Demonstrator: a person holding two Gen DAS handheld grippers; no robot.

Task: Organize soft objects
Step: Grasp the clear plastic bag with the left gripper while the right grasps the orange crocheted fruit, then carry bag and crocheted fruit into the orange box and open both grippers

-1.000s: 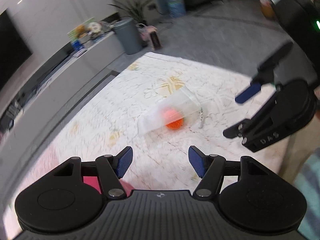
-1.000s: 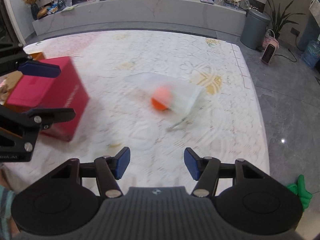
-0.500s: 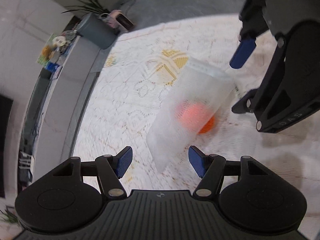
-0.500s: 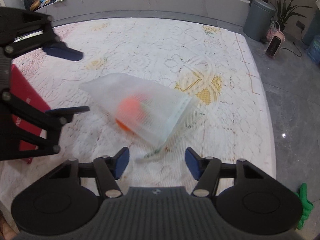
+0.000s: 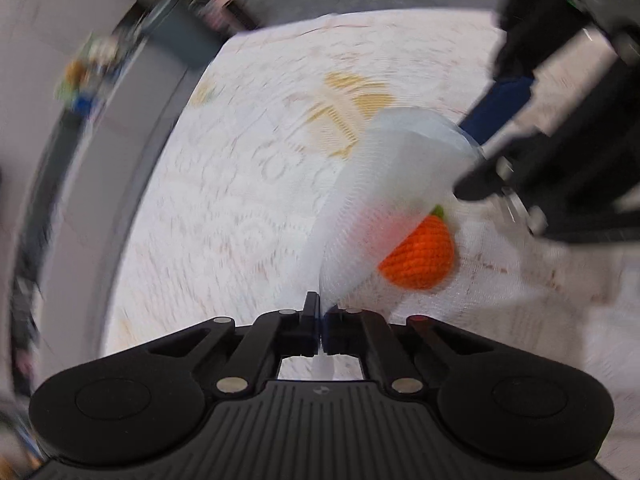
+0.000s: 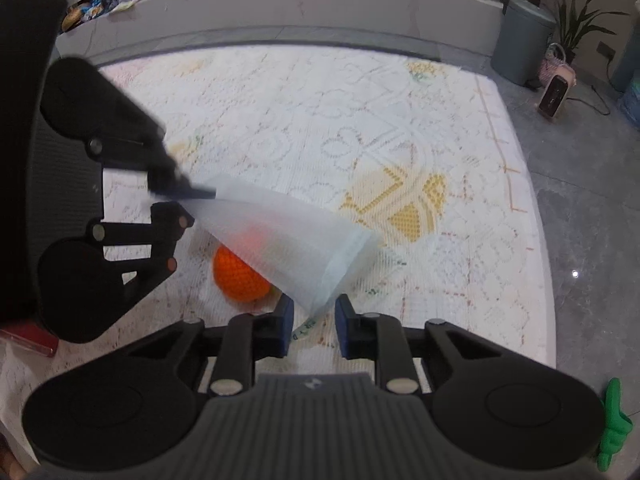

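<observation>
Two handheld grippers met over a white mesh pouch (image 6: 292,236) lying on a cream lace-pattern cloth (image 6: 320,112). The left gripper (image 5: 320,320) had its fingers pressed together on one corner of the pouch, w/ a sliver of mesh pinched between the pads; the right wrist view showed that same corner lifted off the cloth. The right gripper (image 6: 312,316) was closing its blue pads on the opposite end, the pouch's hemmed mouth. The mesh tip sat between the pads, but a gap showed either side, so no pinch yet.

An orange crocheted ball w/ a green tip (image 5: 420,256), prob. a toy fruit, rested on the cloth, touching the pouch. Part of it showed bare and part glowed through the mesh.

Progress, as a judgement: early. One end was gripped and the other nearly so; the toy did not look properly bagged, and getting it in and closing the mouth seemed left to do.

Hard to make out: the left wrist view was motion-blurred. Whether the toy lay partly inside the pouch or only under it couldn't be told. A red box (image 6: 28,340) was cut off at the left edge, and a green object (image 6: 612,420) at the lower right couldn't be identified.
</observation>
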